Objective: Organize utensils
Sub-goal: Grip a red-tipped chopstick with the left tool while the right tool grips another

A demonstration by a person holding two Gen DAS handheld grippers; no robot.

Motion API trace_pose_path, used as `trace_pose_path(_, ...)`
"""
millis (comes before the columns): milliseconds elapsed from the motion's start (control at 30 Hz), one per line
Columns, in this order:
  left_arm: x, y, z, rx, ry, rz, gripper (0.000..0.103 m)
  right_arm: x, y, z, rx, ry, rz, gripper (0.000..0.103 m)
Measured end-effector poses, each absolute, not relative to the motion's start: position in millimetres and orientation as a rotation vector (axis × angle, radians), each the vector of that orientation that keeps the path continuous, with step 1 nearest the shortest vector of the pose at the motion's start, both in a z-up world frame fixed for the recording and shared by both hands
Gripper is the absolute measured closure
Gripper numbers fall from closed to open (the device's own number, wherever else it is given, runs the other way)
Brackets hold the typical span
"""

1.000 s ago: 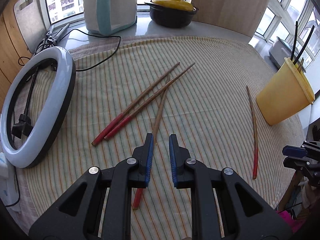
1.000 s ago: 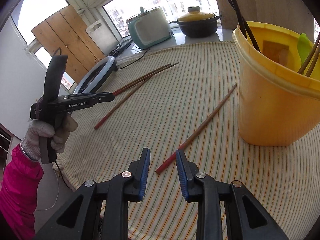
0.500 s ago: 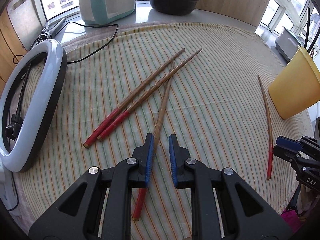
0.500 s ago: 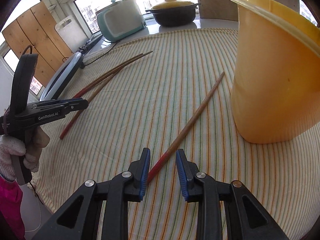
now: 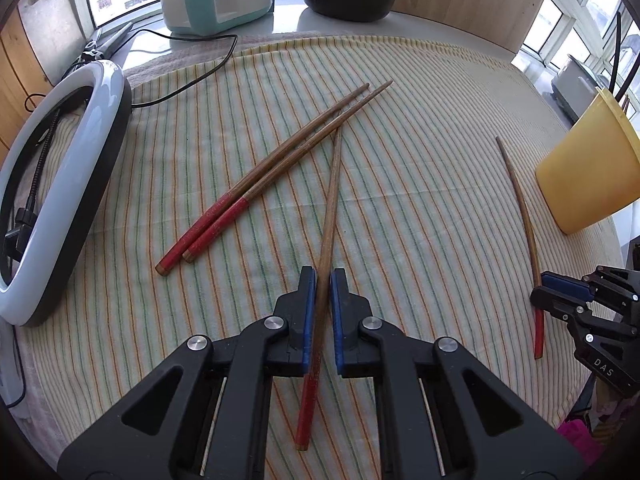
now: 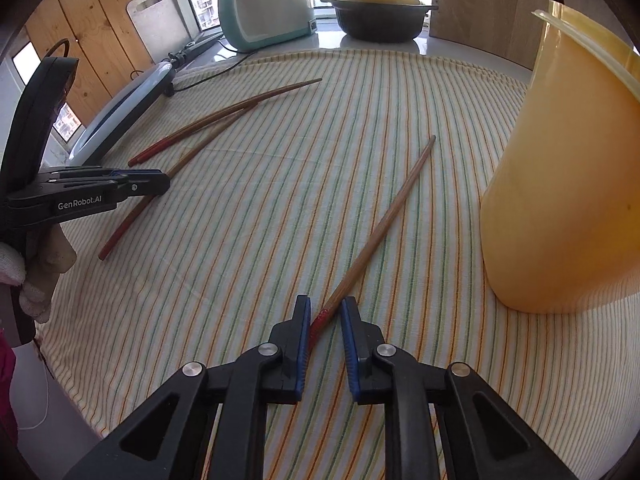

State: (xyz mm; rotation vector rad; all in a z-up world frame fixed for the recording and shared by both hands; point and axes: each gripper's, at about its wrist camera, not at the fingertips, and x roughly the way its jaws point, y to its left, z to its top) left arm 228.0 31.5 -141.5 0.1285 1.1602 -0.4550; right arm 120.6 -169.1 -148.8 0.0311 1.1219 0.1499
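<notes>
- White ring lamp [image 5: 60, 184] lies at the striped table's [image 5: 420, 92] left edge.
- Two red-tipped wooden chopsticks [image 5: 256, 184] lie together mid-table.
- Left gripper [image 5: 323, 280] fingers are pinching a third red-tipped wooden chopstick [image 5: 330, 216] by its shaft.
- Right gripper [image 6: 325, 312] fingers are closing around the fourth chopstick's [image 6: 384, 220] red end; one pad touches.
- Yellow plastic tub [image 6: 568, 184] stands near the right edge.

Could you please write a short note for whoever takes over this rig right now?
Left tongs: shut on a lone chopstick lying on the striped cloth.
Right tongs: closing around the red end of another chopstick beside the yellow holder.
A pair of chopsticks lies untouched mid-cloth.
Done: some utensils already stand in the holder.
Left: lift both gripped chopsticks into the holder, then the pair.
</notes>
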Motion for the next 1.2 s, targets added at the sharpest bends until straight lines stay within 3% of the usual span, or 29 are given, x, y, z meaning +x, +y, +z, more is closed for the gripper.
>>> trace_pose_path(733,152,17,-141,0.102,1.196,-0.456,0.098,85,-166,-148,-0.062,1.21,0.369,0.096)
trace_pose_path(800,155,16,-140,0.1,1.214,-0.45,0.098,88,-165,-147,-0.066,1.22,0.381,0.093)
trace_pose_path(900,167,15,-136,0.109,1.215,-0.431,0.098,99,-171,-140,-0.006,1.224,0.377,0.081)
trace_pose_path(1200,209,-18,-136,0.2,1.23,-0.428,0.098,136,-168,-126,0.003,1.192,0.306,0.081)
